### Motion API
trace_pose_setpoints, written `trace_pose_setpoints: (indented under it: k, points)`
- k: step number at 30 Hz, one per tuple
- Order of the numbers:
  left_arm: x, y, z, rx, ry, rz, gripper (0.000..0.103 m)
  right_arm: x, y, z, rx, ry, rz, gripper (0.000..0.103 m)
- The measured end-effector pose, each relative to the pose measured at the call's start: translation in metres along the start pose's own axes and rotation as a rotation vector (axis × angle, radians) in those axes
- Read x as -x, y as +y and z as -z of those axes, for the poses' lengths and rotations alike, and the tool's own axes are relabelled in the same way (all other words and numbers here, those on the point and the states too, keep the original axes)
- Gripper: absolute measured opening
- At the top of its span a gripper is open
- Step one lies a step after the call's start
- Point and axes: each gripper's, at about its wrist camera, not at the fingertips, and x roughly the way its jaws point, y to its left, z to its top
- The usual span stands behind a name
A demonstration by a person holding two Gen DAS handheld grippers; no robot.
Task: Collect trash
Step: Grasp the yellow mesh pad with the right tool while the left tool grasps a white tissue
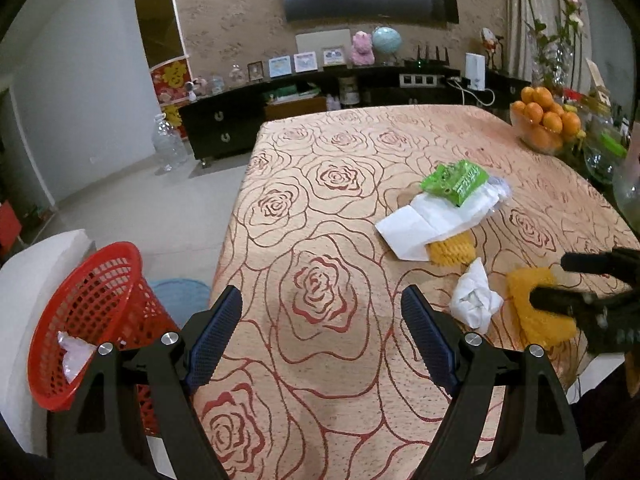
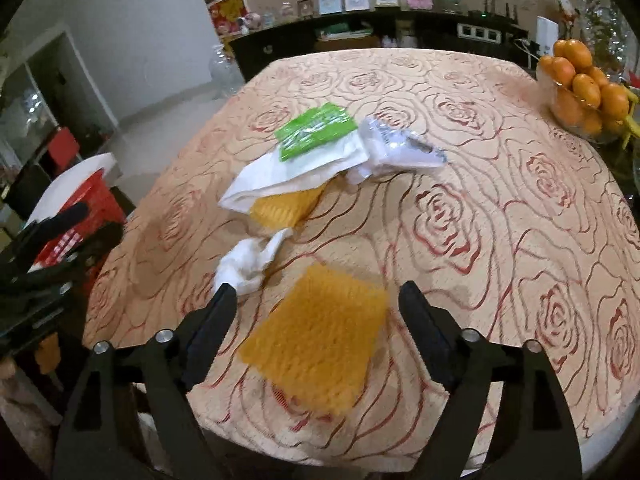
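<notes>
We see our left gripper (image 1: 322, 320) with its jaws standing wide and nothing between them, over the near left part of the table (image 1: 320, 168), which wears a rose-patterned cloth. Just left of the table edge stands the red basket (image 1: 92, 312), tilted, with a bit of clear plastic (image 1: 72, 356) already lying inside.

Our right gripper (image 2: 318, 316) also has its jaws spread wide, not gripping anything; a yellow foam net (image 2: 320, 340) lies flat on the cloth between the two fingers, and the pads do not press on it. Just beyond its left finger sits a crumpled tissue (image 2: 248, 264), touching or nearly touching the fingertip; we cannot tell which.

Farther in, near the table's middle, the rest of the trash lies in a loose heap: a white paper bag (image 2: 288, 176), a green wrapper (image 2: 316, 130) resting on it, a second yellow net (image 2: 284, 208) poking out from under its near edge, and a clear plastic wrapper (image 2: 400, 148) just right of it.

A bowl of oranges (image 2: 580, 92) stands at the far right edge, well apart from the trash.
</notes>
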Motion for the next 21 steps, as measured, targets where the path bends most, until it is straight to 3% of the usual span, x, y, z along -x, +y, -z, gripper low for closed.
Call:
trace_pose_setpoints:
  k: [3, 6, 10, 13, 21]
  points:
    - [-0.002, -0.002, -0.001, 0.002, 0.003, 0.006, 0.079, -0.005, 0.01, 0.009, 0.05, 0.028, 0.01, 0.081]
    - [-0.005, -0.006, -0.002, 0.003, 0.007, 0.019, 0.079, -0.014, 0.008, 0.015, 0.062, 0.061, 0.08, 0.08]
    - [-0.01, -0.015, -0.004, 0.004, 0.018, 0.054, 0.079, -0.016, 0.0, 0.017, 0.065, 0.064, 0.116, 0.054]
    - [-0.013, -0.025, -0.005, -0.013, 0.017, 0.088, 0.079, -0.014, -0.006, 0.017, 0.037, 0.055, 0.115, 0.043]
    - [-0.023, -0.06, -0.006, -0.068, 0.027, 0.232, 0.079, -0.005, -0.03, 0.011, -0.05, 0.023, 0.141, 0.038]
